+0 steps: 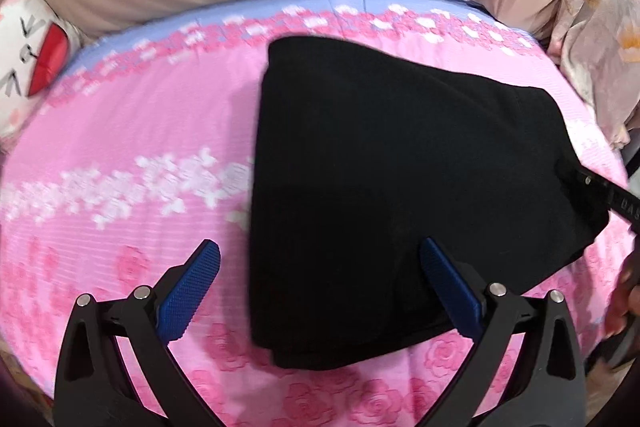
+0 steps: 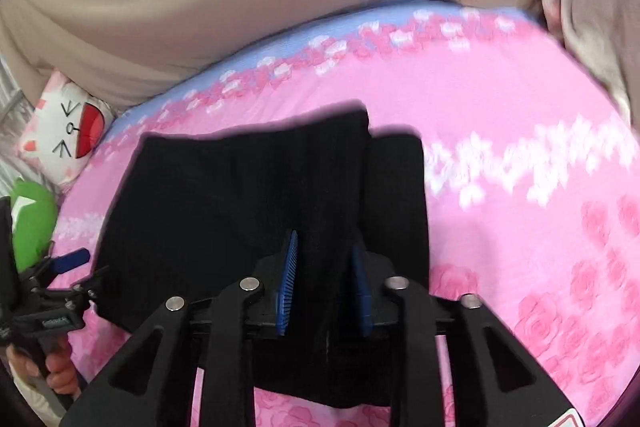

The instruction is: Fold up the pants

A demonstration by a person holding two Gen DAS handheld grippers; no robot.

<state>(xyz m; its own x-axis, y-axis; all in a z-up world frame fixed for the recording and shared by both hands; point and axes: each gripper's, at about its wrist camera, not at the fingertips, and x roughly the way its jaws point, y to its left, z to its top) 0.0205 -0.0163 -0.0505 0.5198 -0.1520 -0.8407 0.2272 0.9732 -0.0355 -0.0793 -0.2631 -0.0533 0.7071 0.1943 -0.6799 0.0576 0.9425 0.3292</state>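
folded black pants point(image 1: 400, 195) on pink bedsheet point(image 1: 140, 131)

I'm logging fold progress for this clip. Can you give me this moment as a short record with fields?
garment: black pants, folded into a compact stack
surface: pink floral bedsheet
left gripper: jaws open, holding nothing, over the near edge of the pants
right gripper: jaws shut on a fold of the pants
beside bed: cat pillow
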